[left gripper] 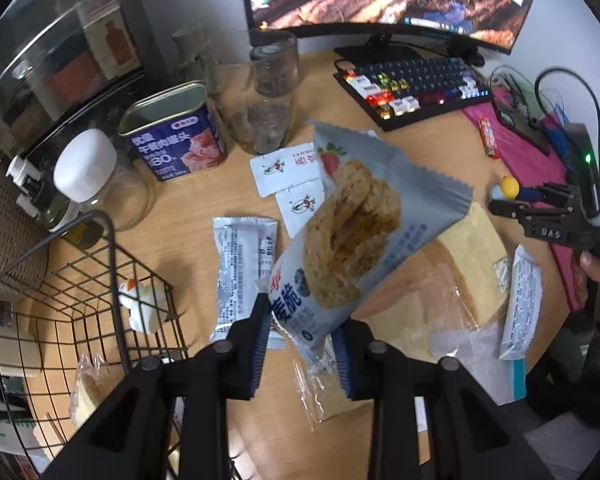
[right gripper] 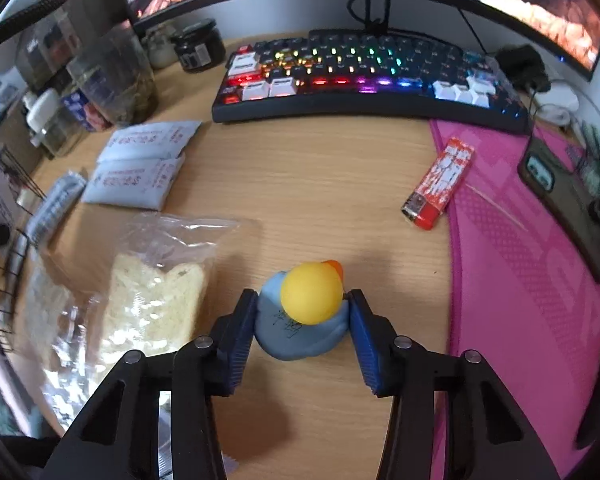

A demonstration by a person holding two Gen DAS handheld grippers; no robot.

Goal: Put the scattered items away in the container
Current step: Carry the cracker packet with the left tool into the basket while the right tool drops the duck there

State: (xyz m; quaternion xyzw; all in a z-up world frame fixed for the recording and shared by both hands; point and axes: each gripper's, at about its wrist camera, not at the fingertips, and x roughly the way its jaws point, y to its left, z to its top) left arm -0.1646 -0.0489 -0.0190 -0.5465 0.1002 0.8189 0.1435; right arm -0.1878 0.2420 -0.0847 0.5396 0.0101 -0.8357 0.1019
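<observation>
- The left gripper (left gripper: pixel 302 344) is clamped on the lower end of a grey-blue oat-crisp packet (left gripper: pixel 356 232), which stands up and away from the jaws, clear of the desk (right gripper: pixel 320 184).
- The grip sits only on the bottom seam, so I judge the packet could swing or slip out on the way to the basket.
- Just left of and below that claw lies the wire basket (left gripper: pixel 112 280), already holding a small white wrapped item (left gripper: pixel 144 308) and a wrapped bread slice; its tall rim could catch the dangling packet if the carry runs low.
- Directly beneath the packet lie a white sachet (left gripper: pixel 244 272) and bagged bread (left gripper: pixel 472 260), still waiting on the desk.
- The right gripper (right gripper: pixel 302 320) has its pads against both flanks of the rubber duck (right gripper: pixel 304 312), closed on the blue body; the duck appears to sit on the desk still.
- The body is round and soft, so a squeeze off centre may squirt it forward, towards the keyboard (right gripper: pixel 372 80).
- Left of this claw the bagged bread lies near; its loose plastic could snag a finger as the duck is carried across to the basket.
- Further ahead and right lies a red lighter (right gripper: pixel 440 184) at the edge of the pink mat (right gripper: pixel 540 280).
- Far left ahead, two white pouches (right gripper: pixel 140 164) remain to be collected.
</observation>
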